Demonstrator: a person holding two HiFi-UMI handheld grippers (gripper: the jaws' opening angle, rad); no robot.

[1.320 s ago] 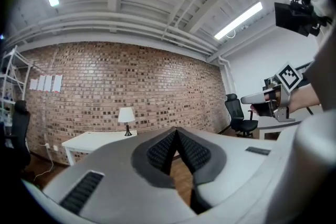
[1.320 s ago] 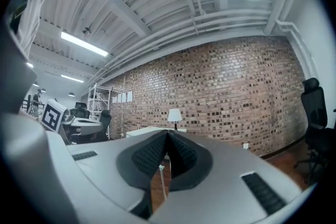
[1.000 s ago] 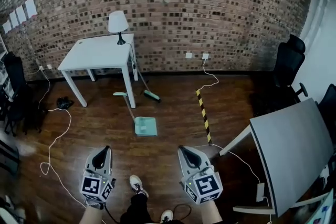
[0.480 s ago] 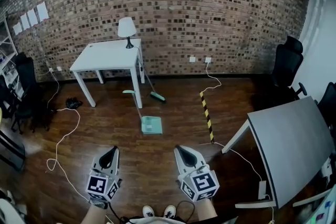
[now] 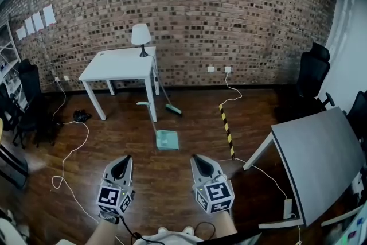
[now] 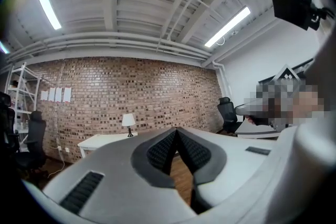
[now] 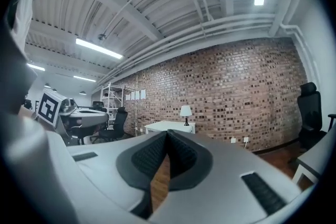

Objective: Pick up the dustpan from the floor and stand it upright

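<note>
In the head view the dustpan point(image 5: 167, 139) lies flat on the wooden floor point(image 5: 189, 123) in the middle of the room. Its pan end is toward the person and its thin handle runs away toward the near right leg of the white table point(image 5: 117, 65), just short of the broom point(image 5: 171, 108) resting by that leg. It is not upright and is well apart from both tools. The left gripper point(image 5: 121, 159) and right gripper point(image 5: 198, 158) hover side by side above the near floor, pointing forward. The job at this point seems to be closing the distance. To do that well, I'd spread one pair of jaws before arriving, come at the handle crosswise partway along it, and stay off the broom. The left gripper view looks at the brick wall and ceiling, not at the dustpan. Its ribbed pads meet at the tips with only floor showing through the slit below, so it holds nothing. The right gripper view shows the same: pads together at the tips, nothing between them and nothing touched.
</note>
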